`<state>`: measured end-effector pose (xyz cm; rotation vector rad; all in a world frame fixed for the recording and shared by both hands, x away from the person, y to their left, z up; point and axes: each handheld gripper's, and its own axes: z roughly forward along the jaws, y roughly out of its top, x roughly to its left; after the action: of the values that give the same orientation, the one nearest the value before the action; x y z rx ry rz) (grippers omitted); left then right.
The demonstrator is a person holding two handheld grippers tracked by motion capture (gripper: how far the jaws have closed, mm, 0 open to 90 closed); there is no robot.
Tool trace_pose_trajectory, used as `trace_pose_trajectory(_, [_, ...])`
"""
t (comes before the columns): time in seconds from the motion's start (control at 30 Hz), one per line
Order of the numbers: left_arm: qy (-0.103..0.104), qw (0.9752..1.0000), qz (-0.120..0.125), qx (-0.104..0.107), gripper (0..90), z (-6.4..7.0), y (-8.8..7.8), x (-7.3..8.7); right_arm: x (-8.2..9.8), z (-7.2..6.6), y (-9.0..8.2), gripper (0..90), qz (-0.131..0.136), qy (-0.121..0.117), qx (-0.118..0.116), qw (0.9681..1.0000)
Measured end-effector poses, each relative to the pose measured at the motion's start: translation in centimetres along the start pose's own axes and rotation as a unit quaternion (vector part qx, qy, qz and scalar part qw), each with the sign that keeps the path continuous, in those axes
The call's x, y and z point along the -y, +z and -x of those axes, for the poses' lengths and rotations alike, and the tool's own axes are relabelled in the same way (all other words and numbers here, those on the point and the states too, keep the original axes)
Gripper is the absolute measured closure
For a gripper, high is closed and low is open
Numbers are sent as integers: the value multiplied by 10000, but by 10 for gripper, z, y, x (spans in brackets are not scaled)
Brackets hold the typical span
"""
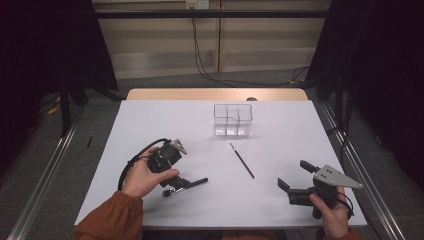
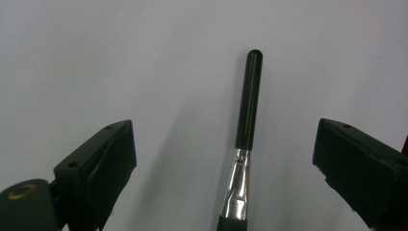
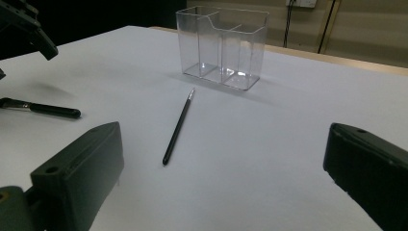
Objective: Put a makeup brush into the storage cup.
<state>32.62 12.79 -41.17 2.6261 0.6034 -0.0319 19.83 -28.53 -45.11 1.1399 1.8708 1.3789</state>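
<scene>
white table (image 1: 150,125) | on it: clear organizer (image 1: 233,120), thin pencil(?) (image 1: 242,160), blk brush (image 1: 192,183)

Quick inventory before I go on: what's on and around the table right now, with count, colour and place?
Makeup brush: 1, black handle with silver ferrule, lying on the table front left, between the open jaws of the left gripper, not clamped.
Thin pencil-like stick: 1, black, lying at table centre, in front of the organizer.
Organizer: 1, clear plastic, divided into compartments, empty, upright at the table's far centre.
Table: 1, white top.
Cables: several, black, on the floor and wall behind the table.
Left gripper: 1, black, over the brush, open.
Right gripper: 1, black, front right, open, holding nothing.
Hands: 2, orange sleeves, bottom edge.
</scene>
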Motion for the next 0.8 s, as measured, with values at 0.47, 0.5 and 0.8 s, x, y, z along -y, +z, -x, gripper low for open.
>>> trace_pose_trajectory(0.47, [322, 9963, -784, 143, 68, 4, 18, -3, 0, 0, 0, 0, -23, -28, -11, 10000])
trace_pose_trajectory(0.5, [272, 9966, -759, 150, 65, 5, 19, -3, 0, 0, 0, 0, -27, -27, -13, 10000])
trace_pose_trajectory(0.8, [351, 9931, -1120, -7, 105, 8, 28, -2, 0, 0, 0, 0, -30, -33, -14, 10000])
